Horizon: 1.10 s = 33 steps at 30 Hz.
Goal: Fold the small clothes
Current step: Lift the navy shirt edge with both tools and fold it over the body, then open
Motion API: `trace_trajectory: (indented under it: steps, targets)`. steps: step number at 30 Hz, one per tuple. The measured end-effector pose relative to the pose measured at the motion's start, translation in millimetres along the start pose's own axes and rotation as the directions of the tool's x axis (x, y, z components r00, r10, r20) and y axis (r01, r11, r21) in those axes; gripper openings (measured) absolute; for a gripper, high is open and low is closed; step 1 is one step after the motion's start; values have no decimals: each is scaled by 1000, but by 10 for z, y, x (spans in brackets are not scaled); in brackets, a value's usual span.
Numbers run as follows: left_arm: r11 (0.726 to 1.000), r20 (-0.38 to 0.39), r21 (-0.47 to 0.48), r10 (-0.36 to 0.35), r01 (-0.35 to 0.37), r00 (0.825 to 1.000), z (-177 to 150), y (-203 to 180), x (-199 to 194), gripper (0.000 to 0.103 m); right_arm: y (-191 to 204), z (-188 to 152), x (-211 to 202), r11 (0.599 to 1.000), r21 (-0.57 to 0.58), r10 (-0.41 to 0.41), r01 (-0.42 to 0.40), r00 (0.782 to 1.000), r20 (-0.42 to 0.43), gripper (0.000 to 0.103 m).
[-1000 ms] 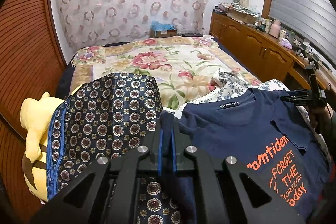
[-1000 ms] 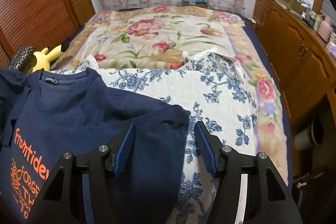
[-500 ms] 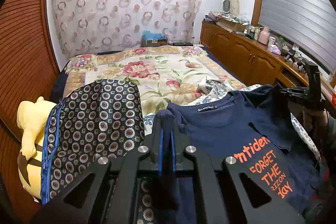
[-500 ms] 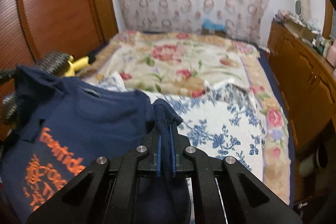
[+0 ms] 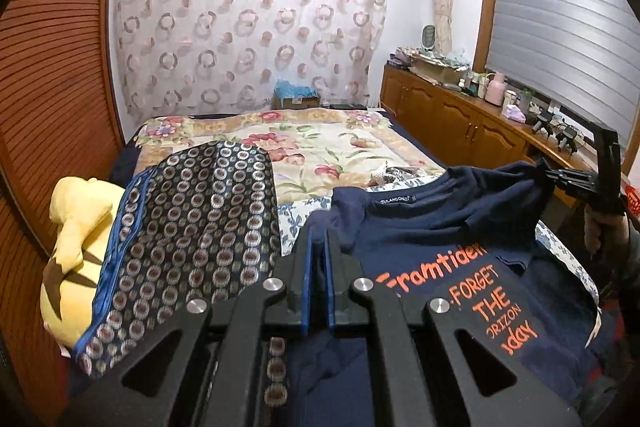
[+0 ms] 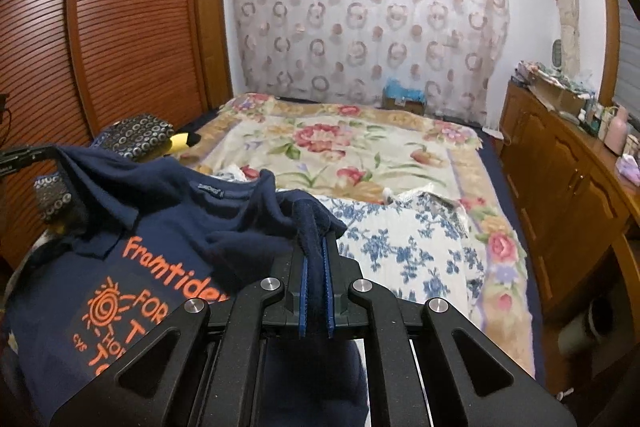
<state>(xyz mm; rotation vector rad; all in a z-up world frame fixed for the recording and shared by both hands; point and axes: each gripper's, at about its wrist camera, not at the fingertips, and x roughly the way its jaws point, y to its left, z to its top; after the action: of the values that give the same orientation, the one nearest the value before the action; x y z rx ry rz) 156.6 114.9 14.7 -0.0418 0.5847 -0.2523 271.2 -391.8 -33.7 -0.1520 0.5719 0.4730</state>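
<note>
from the left wrist view, the left gripper (image 5: 316, 247) has its blue pads pressed together on a bunched fold of the navy t-shirt (image 5: 440, 227), at the shoulder on that side. the shirt hangs spread between both tools, its collar label near the top and the orange print (image 5: 476, 287) running down toward the lower right, so its long axis falls from the collar toward the camera. only this view shows the right gripper (image 5: 560, 175) from outside, at the far right edge, with the other shoulder drawn up to it and a hand (image 5: 604, 231) below gripping its handle; its fingers are too small here to read. also seen well only here are a dark patterned cloth (image 5: 192, 227) draped at the left, most of a yellow plush toy (image 5: 80, 239) beside it, and the window blinds (image 5: 560, 27). from the right wrist view, the right gripper (image 6: 314, 267) is clamped on a thick fold of the same navy t-shirt (image 6: 160, 207), the cloth pinched between the blue pads and spilling over their tips. here the shirt stretches away to the left, collar up, with the orange sun emblem (image 6: 106, 307), not seen from the left wrist, under the lettering. the left gripper (image 6: 24, 157) shows only as a dark bar at the left edge holding the far shoulder. this view opens onto the blue-flowered white cloth (image 6: 412, 247) lying under the shirt on the floral bedspread (image 6: 340, 147), and the wooden cabinets (image 6: 560, 187) along the right.
</note>
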Motion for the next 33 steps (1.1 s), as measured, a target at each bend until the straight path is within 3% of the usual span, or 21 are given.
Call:
trace_trajectory:
  steps: [10, 17, 26, 28, 30, 33]
  targets:
    - [1000, -37, 13, -16, 16, 999, -232, -112, 73, 2, 156, -358, -156, 1000, -8, -27, 27, 1000, -13, 4]
    - [996, -111, 79, -31, 40, 993, -181, -207, 283, 27, 112, -338, -86, 999, -3, -39, 39, 999, -22, 4]
    - [988, -163, 154, 39, -14, 986, 23, -228, 816, 28, 4, -353, 7, 999, 12, -44, 45, 998, -43, 4]
    - [987, -155, 162, 28, -2, 988, 48, -231, 891, 27, 3, -359, 8, 999, 18, -41, 42, 998, -41, 4]
    - [988, -139, 157, 16, 6, 990, 60, -230, 904, 1, 5, -361, 3, 999, 18, -40, 40, 998, -40, 4]
    - [995, -127, 103, 21, -8, 992, 77, -230, 796, 1, 36, -358, -32, 999, 12, -33, 34, 999, -29, 4]
